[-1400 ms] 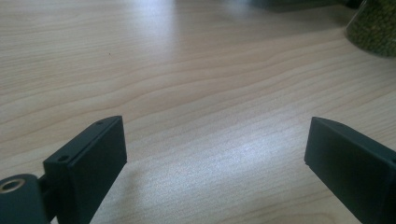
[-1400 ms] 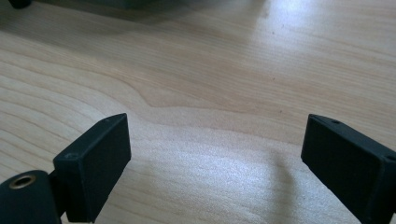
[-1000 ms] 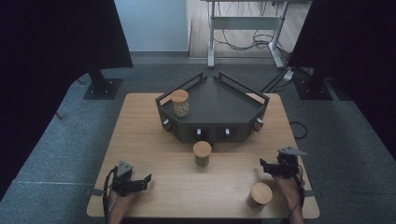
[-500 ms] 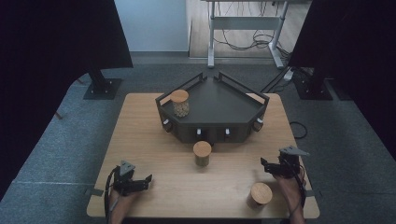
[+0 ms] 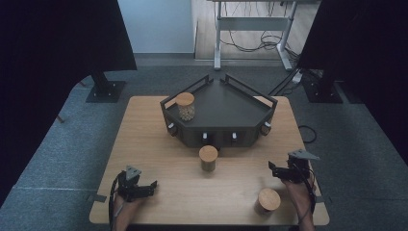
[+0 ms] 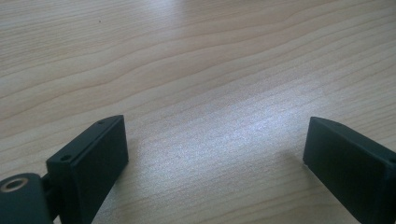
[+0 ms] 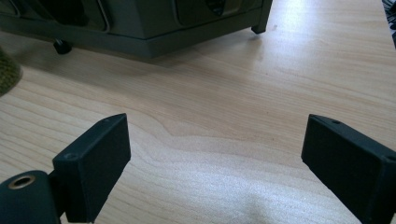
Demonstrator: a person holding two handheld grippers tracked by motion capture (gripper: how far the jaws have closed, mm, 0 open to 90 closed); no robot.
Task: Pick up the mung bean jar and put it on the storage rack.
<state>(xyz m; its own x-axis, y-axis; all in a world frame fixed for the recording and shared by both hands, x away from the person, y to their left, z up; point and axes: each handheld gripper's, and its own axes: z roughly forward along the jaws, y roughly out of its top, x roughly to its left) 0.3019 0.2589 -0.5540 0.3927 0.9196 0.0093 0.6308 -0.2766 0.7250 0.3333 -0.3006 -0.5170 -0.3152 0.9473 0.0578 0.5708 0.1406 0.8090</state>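
Note:
Three wooden-lidded jars are in the high view: one jar (image 5: 185, 106) on the dark angular tray stand (image 5: 240, 108), one jar (image 5: 208, 158) on the table in front of the stand, and one jar (image 5: 269, 200) near the front right edge. My left gripper (image 5: 150, 186) rests low at the front left, open, with bare wood between its jaws (image 6: 215, 144). My right gripper (image 5: 273, 169) hovers at the right, just above the front-right jar, open and holding nothing (image 7: 215, 149). The right gripper view looks toward the stand's base (image 7: 154, 28) and the edge of a jar (image 7: 7, 70).
The wooden table (image 5: 144, 139) is bordered by grey carpet. Black stands (image 5: 103, 89) and a desk frame (image 5: 250, 29) stand behind it. The stand's front has several small knobs (image 5: 204, 136).
Both grippers have shifted only slightly; the left hand settled a little lower toward the front edge. The jars have not moved.

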